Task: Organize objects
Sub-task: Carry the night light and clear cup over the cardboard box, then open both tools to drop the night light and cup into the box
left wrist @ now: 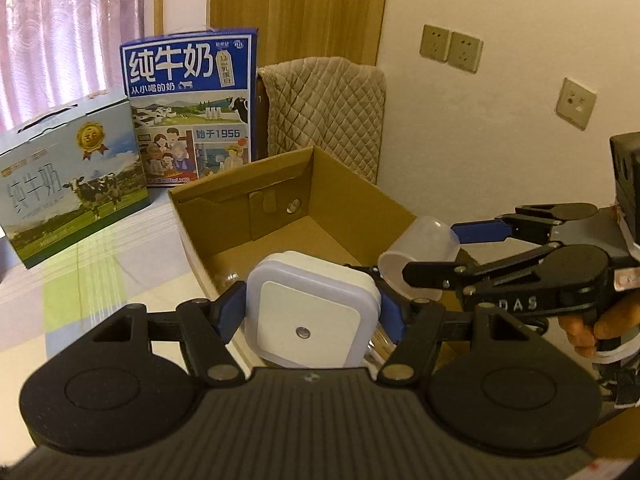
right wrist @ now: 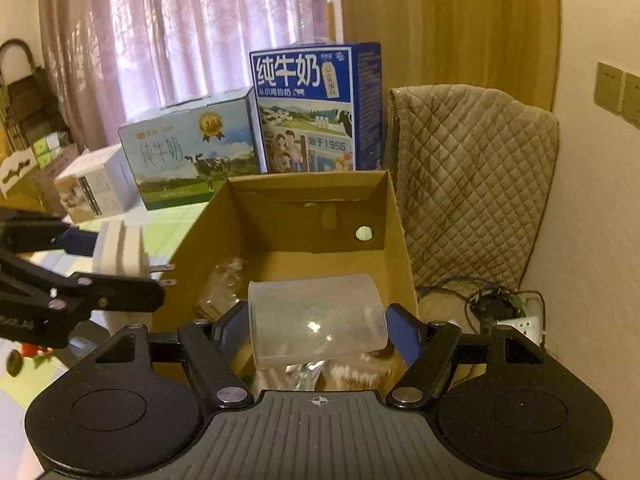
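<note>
Left gripper [left wrist: 312, 312]: blue pads clamped on both sides of a white plug-in night light [left wrist: 312, 320], its square face with small round sensor turned toward the wrist camera.
Night light position: held above the near-left rim of the open cardboard box [left wrist: 360, 204]; in the right wrist view its two metal prongs [right wrist: 165, 274] point toward the box.
Right gripper [right wrist: 320, 320]: closed on a translucent plastic cup [right wrist: 316, 320], cup lying on its side between the pads.
Cup position: over the near end of the box, above bagged items and cotton swabs [right wrist: 352, 376] on the box floor.
Hand [left wrist: 592, 328]: fingers wrapped on the right gripper's handle, right of the box.
Behind box: blue milk carton case [left wrist: 192, 104], pale milk case [left wrist: 72, 176], both upright on the table.
</note>
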`<action>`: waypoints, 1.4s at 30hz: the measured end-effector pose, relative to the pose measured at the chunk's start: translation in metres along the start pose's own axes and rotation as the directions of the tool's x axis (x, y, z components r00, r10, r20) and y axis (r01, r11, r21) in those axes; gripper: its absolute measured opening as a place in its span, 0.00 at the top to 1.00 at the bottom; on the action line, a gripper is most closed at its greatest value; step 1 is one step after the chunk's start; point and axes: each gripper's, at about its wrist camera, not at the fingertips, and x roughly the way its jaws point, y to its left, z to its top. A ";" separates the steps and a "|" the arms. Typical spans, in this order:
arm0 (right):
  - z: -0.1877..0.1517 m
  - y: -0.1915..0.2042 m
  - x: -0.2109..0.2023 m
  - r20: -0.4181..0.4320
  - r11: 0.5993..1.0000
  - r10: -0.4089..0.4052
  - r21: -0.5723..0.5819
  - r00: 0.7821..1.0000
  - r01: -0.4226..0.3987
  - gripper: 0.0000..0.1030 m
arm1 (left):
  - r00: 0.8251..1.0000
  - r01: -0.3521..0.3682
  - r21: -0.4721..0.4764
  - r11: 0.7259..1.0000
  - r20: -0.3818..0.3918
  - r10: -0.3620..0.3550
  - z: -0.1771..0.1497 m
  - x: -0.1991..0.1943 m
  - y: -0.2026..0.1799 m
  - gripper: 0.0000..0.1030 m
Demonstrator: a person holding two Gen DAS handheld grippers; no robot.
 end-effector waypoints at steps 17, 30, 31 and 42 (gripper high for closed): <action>0.036 -0.024 0.097 -0.050 0.976 0.009 -0.216 0.999 -0.020 0.32 | 0.996 -0.013 0.045 0.999 -0.084 0.016 0.044 0.106 0.027 0.38; 0.049 -0.028 0.130 -0.048 0.953 0.012 -0.303 0.999 -0.026 0.32 | 0.994 -0.021 0.037 0.999 -0.107 0.025 0.053 0.137 0.047 0.38; 0.049 -0.028 0.130 -0.046 0.953 0.013 -0.302 0.999 -0.026 0.32 | 0.994 -0.021 0.037 0.999 -0.108 0.025 0.053 0.138 0.048 0.38; 0.048 -0.030 0.126 -0.047 0.958 0.030 -0.283 0.998 -0.042 0.32 | 0.992 -0.035 0.039 0.999 -0.123 0.039 0.054 0.146 0.053 0.38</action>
